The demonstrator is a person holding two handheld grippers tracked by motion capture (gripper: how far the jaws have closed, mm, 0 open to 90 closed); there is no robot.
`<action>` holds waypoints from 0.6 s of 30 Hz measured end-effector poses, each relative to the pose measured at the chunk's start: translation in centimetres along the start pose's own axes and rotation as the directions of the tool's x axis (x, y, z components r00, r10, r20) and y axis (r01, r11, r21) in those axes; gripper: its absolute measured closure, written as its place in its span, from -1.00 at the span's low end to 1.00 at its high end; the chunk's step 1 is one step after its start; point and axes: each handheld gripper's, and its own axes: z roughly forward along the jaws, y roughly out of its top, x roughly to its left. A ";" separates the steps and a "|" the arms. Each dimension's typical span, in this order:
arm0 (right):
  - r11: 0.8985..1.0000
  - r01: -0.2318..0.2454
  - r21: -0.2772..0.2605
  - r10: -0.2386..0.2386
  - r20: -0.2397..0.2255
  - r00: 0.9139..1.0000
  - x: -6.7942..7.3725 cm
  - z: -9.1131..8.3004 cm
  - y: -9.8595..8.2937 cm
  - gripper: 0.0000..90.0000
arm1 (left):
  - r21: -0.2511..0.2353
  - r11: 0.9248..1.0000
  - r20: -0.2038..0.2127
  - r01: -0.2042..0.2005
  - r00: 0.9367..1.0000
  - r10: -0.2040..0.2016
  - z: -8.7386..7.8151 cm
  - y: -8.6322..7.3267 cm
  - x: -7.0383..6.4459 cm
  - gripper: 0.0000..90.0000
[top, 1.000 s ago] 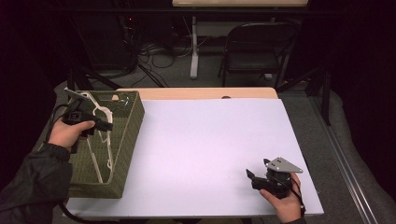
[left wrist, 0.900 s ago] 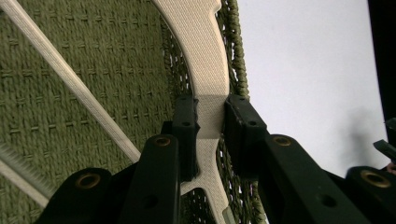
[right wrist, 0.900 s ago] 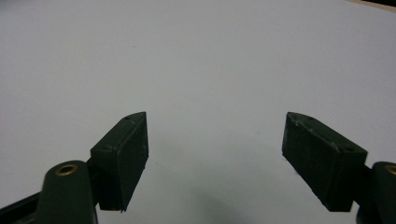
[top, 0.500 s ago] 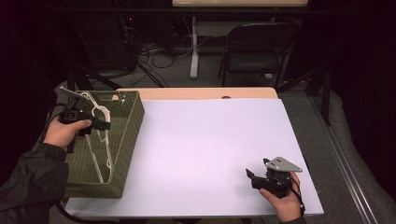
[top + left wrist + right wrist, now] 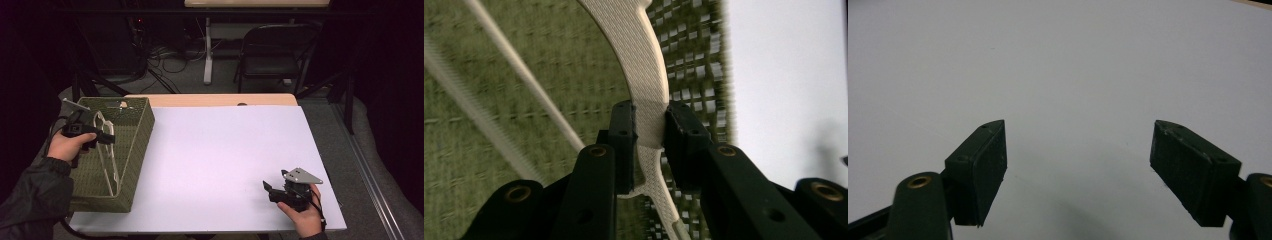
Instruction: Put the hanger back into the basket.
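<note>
A white plastic hanger (image 5: 109,159) stands tilted inside the green woven basket (image 5: 137,145) at the table's left edge. My left gripper (image 5: 108,137) is shut on it near its upper end, above the basket's left side. In the left gripper view the jaws pinch the hanger's flat curved arm (image 5: 644,75), with my left gripper (image 5: 650,120) over the basket's weave and the hanger's thin bar (image 5: 524,75) running past on the left. My right gripper (image 5: 268,188) rests low at the table's front right; in its own view my right gripper (image 5: 1078,150) is open over bare white tabletop.
The white table (image 5: 220,150) stretches wide between the basket and the right hand. Behind it a wooden strip (image 5: 210,99) edges the far side. A dark folding chair (image 5: 272,60) and floor cables (image 5: 165,55) lie beyond.
The left hand has shifted slightly with the hanger, whose upper end now sits lower against the basket. The right gripper has stayed where it was.
</note>
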 end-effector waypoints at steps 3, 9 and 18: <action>1.000 0.002 0.002 -0.002 -0.002 1.000 0.0 -0.1 0.0 -0.50 | -0.012 1.000 0.028 0.021 0.999 -0.021 0.4 -0.2 0.5 0.67; 1.000 0.000 0.003 0.000 -0.002 1.000 0.0 0.0 0.1 -0.50 | -0.007 1.000 0.007 0.011 1.000 -0.011 0.9 -0.1 0.2 0.63; 1.000 0.001 -0.001 -0.001 -0.003 1.000 0.0 -0.1 0.1 -0.50 | -0.001 1.000 -0.033 0.001 0.999 -0.001 0.1 -0.2 0.2 0.43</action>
